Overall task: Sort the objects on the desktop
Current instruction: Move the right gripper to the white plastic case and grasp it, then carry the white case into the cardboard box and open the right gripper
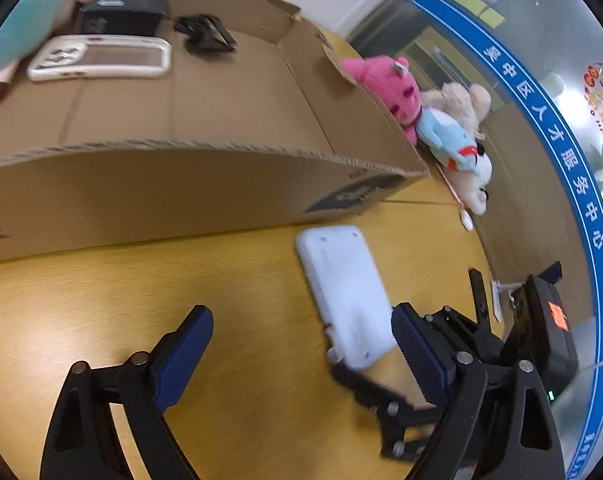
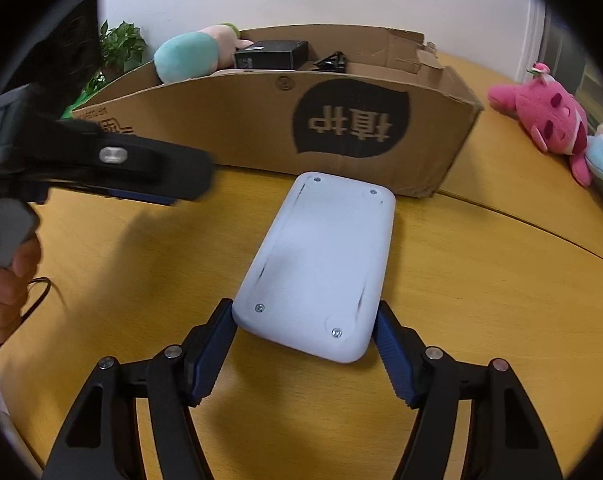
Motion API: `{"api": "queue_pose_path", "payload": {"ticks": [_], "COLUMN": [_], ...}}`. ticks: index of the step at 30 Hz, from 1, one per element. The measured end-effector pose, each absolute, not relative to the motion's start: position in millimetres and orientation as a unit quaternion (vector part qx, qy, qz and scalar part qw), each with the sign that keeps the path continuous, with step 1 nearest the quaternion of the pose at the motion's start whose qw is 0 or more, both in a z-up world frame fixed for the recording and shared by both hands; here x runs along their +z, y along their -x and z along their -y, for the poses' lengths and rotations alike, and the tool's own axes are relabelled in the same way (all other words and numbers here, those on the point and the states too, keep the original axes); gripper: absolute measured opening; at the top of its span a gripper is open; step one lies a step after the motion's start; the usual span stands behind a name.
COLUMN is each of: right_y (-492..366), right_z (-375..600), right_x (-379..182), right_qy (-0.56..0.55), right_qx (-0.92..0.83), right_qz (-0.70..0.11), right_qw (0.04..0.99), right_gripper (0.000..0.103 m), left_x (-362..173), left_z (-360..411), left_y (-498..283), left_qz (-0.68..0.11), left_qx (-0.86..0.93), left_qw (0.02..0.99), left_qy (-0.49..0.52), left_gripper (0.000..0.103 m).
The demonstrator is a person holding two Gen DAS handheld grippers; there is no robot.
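We hold the right gripper [image 2: 305,344] around the near end of a white device [image 2: 321,264] that lies back side up on the yellow table [image 2: 481,280], just in front of the cardboard box [image 2: 261,128]. Its two blue fingers [image 2: 211,354] stand on both sides of the device; the left one touches the edge, while on the right side we cannot tell if there is contact, so we judge the grip as nearly closed but not yet firm. The left gripper [image 1: 301,344] is spread wide and holds nothing; it hovers over the table beside the device.

The sorting looks partly done. Inside the box we already see a second white device [image 1: 101,58], a black box [image 1: 121,12], a small black folded stand [image 1: 205,34] and a green-and-pink plush toy [image 1: 25,28]. Left outside are the device in our grip and three toys on the far side of the table: a pink plush [image 2: 545,116], a beige bear [image 1: 461,104] and a light blue plush [image 1: 449,136].

The front wall of the box stands between the device and the inside, so we think the device must be lifted over it. The left gripper is near and could get in the way.
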State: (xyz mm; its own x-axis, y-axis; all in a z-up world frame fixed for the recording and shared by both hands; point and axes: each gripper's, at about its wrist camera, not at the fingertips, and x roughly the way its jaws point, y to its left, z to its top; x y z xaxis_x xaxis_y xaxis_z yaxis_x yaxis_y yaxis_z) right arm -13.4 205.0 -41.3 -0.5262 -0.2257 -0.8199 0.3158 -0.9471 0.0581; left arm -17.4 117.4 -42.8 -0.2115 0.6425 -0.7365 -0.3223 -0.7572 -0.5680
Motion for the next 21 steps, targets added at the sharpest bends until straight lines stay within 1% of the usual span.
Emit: {"api": "queue_pose_path", "payload": {"ticks": [1, 3, 5, 6, 7, 8, 9, 10, 12, 15, 17, 21], "right_y": [11, 5, 0, -3, -4, -6, -7, -7, -7, -9, -9, -13], "right_z": [-201, -195, -189, -185, -181, -177, -175, -173, -171, -166, -160, -150], "right_x": [-41, -40, -39, -39, -40, -40, -39, -39, -39, -39, -39, -28], "right_qy": [-0.461, -0.462, -0.462, -0.462, -0.461, -0.460, -0.459, -0.460, -0.459, -0.457, -0.456, -0.438], "right_qx": [-0.871, -0.869, -0.867, -0.866, -0.866, -0.866, -0.866, -0.866, -0.867, -0.868, -0.868, -0.876], "right_qz": [-0.048, -0.044, -0.040, -0.044, -0.049, -0.051, -0.051, -0.049, -0.045, -0.047, -0.049, -0.055], "right_qw": [0.160, 0.174, 0.183, 0.186, 0.188, 0.191, 0.191, 0.188, 0.188, 0.189, 0.191, 0.194], "right_gripper": [0.068, 0.068, 0.068, 0.068, 0.068, 0.068, 0.068, 0.068, 0.067, 0.067, 0.067, 0.067], "left_x": [-46, -51, -50, -51, -51, -51, -51, -51, -50, -52, -49, -29], "left_z": [-121, -126, -131, -134, -135, -136, -135, -134, -131, -122, -118, -103], "left_y": [19, 19, 17, 15, 14, 13, 11, 9, 7, 4, 0, -9], "left_qz": [0.148, 0.148, 0.141, 0.135, 0.132, 0.130, 0.125, 0.117, 0.102, 0.116, 0.112, 0.111], "left_qx": [0.760, 0.755, 0.758, 0.758, 0.757, 0.758, 0.764, 0.770, 0.776, 0.774, 0.780, 0.797], "left_qw": [0.319, 0.326, 0.330, 0.333, 0.334, 0.332, 0.326, 0.318, 0.308, 0.306, 0.301, 0.297], "left_qy": [0.547, 0.550, 0.545, 0.545, 0.545, 0.546, 0.543, 0.541, 0.541, 0.542, 0.537, 0.514], "left_gripper": [0.082, 0.078, 0.077, 0.072, 0.062, 0.061, 0.057, 0.050, 0.042, 0.039, 0.039, 0.037]}}
